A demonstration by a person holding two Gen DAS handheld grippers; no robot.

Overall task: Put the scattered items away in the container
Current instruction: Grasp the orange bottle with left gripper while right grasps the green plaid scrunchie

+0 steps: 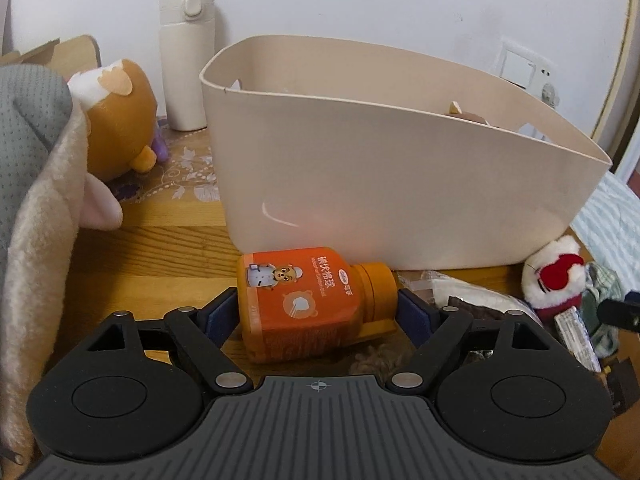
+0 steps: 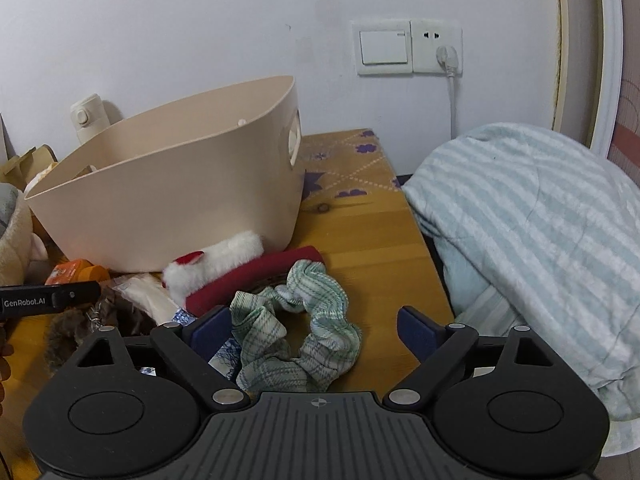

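Note:
An orange bottle [image 1: 304, 300] lies on its side on the wooden table, just in front of the beige tub [image 1: 360, 160]. My left gripper [image 1: 318, 312] is open, one blue pad at the bottle's base and the other by its cap, without a visible squeeze. In the right wrist view my right gripper [image 2: 314, 332] is open over a green-and-white checked scrunchie [image 2: 304, 320], which lies nearer its left finger. The tub [image 2: 160, 200] stands behind it, and a red-and-white plush piece [image 2: 224, 268] rests against the tub's foot. Part of some item shows above the tub's rim.
A brown plush toy [image 1: 116, 120] and a white flask [image 1: 186, 56] stand left of the tub. A plastic packet [image 1: 472, 292] and brown fur [image 2: 120, 316] lie between the grippers. A striped blanket [image 2: 540, 220] lies past the table's right edge. A plug sits in the wall socket [image 2: 438, 48].

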